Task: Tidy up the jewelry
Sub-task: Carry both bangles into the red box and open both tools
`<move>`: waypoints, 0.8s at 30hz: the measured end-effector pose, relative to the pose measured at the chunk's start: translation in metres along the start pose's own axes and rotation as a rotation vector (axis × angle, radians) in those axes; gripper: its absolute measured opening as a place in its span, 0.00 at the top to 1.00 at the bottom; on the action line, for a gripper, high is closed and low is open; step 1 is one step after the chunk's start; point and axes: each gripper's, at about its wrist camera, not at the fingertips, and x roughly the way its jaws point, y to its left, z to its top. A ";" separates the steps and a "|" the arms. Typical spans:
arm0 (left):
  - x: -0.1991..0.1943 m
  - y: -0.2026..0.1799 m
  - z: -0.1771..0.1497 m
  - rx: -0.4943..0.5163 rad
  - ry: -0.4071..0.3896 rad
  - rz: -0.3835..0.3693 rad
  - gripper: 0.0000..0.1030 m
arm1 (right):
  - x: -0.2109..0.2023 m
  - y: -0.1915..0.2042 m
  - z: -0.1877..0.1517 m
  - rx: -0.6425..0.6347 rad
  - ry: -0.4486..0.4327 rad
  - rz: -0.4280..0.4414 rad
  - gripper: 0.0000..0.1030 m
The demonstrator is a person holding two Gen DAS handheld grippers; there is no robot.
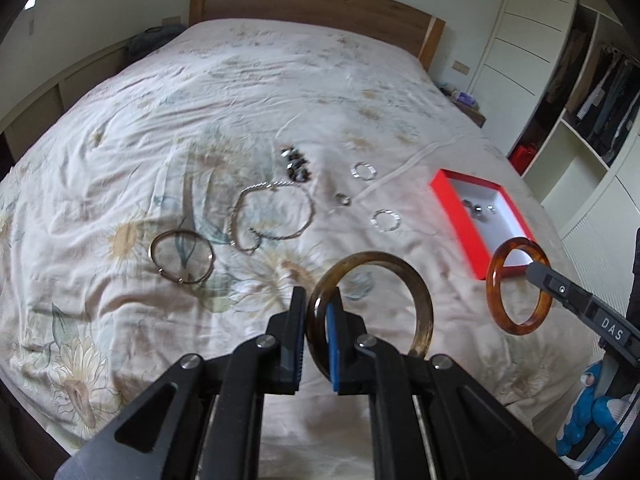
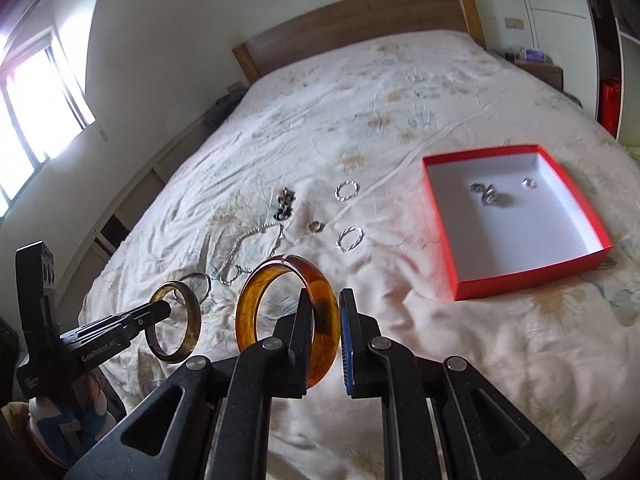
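1. My left gripper (image 1: 316, 320) is clamped on the dark olive-brown translucent bangle (image 1: 416, 280); my right gripper (image 2: 324, 320) pinches the amber tortoiseshell bangle (image 2: 256, 300). Both hang above the floral bedspread (image 2: 400, 360).
2. I'd carry each over the red shallow box with white lining (image 2: 520, 280), go low, then let go, clear of the small silver pieces (image 2: 490, 196) inside.

Both my wrist cameras look forward and steeply down along their jaws, from above the foot of the bed (image 1: 240, 92) toward the headboard (image 2: 360, 16). Each sees the other gripper; both share the red box (image 2: 456, 264) and scattered jewelry.
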 end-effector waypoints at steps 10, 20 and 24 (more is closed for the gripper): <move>0.020 -0.092 0.033 0.136 0.016 -0.073 0.91 | -0.035 -0.083 0.028 0.027 -0.068 -0.137 0.88; 0.137 -0.231 0.078 0.280 0.109 -0.159 0.91 | 0.015 -0.192 0.075 0.017 0.023 -0.308 0.88; 0.187 -0.261 0.078 0.295 0.158 -0.150 0.91 | 0.043 -0.222 0.078 0.016 0.082 -0.341 0.88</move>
